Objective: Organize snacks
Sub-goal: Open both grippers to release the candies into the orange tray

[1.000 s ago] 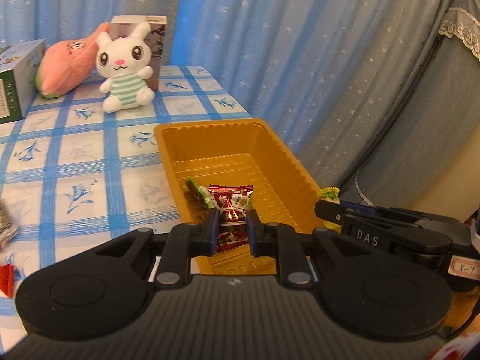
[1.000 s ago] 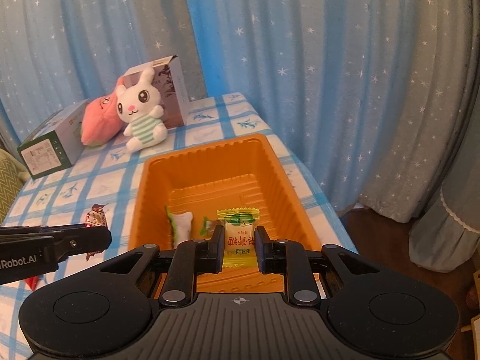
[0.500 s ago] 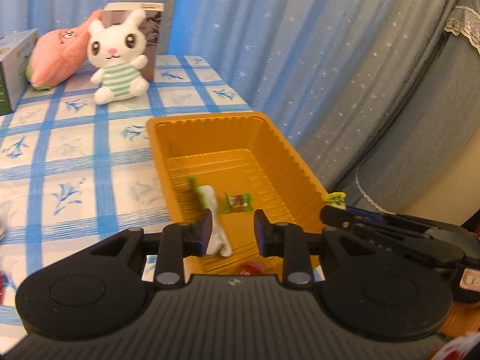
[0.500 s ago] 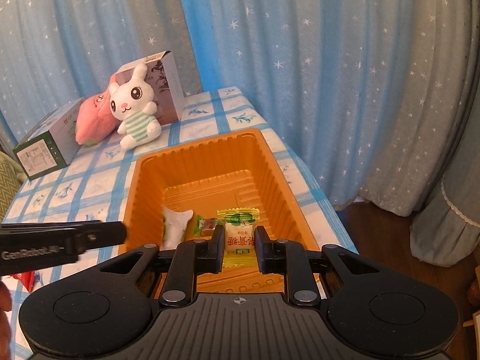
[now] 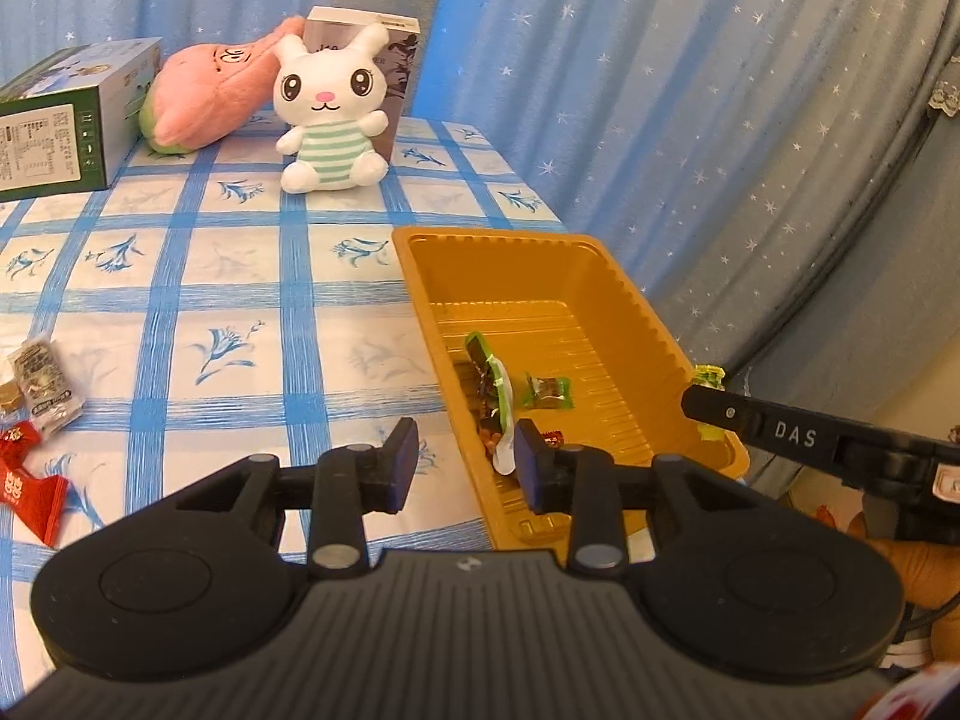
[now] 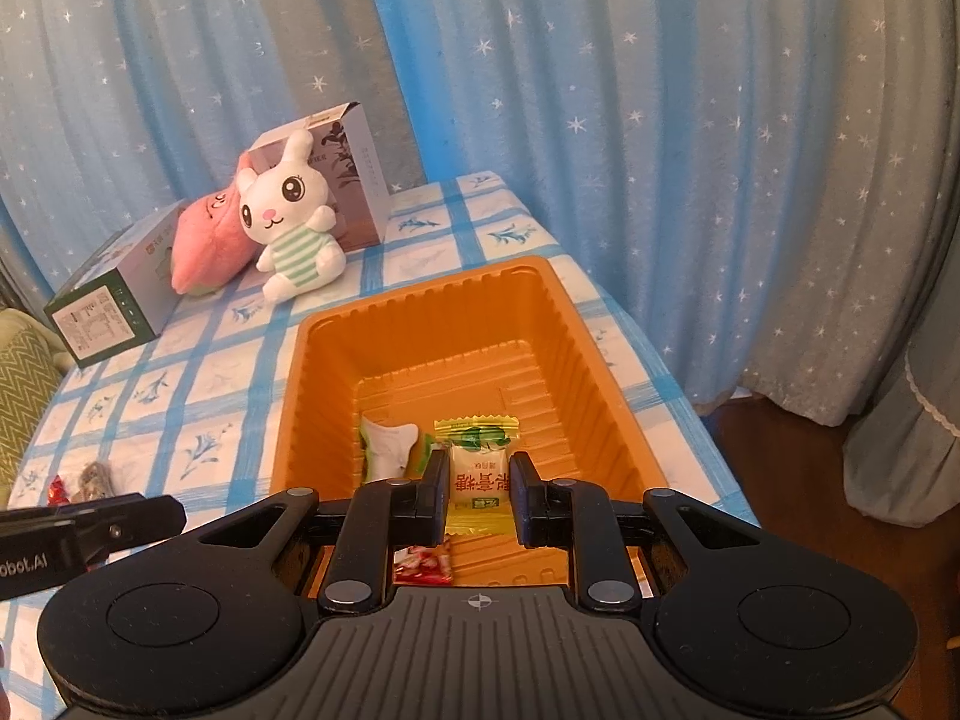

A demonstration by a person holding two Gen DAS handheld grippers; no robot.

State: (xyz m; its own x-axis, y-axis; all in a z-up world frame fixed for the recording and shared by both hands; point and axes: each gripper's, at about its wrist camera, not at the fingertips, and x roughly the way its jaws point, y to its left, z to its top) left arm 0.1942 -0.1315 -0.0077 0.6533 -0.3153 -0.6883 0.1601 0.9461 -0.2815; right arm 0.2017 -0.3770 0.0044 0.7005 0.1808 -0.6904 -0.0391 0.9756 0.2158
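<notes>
An orange tray (image 5: 606, 300) (image 6: 456, 324) sits at the table's right edge. It holds a white and green packet (image 6: 387, 447) (image 5: 501, 402), a small green candy (image 5: 547, 391) and a red packet (image 6: 423, 564). My left gripper (image 5: 465, 468) is open and empty, astride the tray's near left wall. My right gripper (image 6: 479, 495) is shut on a yellow and green candy packet (image 6: 477, 468) and holds it over the tray's near end. Loose snacks lie on the cloth at the left: a grey packet (image 5: 45, 387) and a red packet (image 5: 27, 492).
A white bunny plush (image 5: 333, 114), a pink plush (image 5: 210, 96), a green box (image 5: 66, 120) and a brown box (image 6: 348, 174) stand at the back of the blue checked tablecloth (image 5: 240, 312). Blue star curtains hang behind and to the right.
My left gripper opened and dropped its red packet into the tray, then swung left and back. My right gripper kept hold of the yellow packet over the tray.
</notes>
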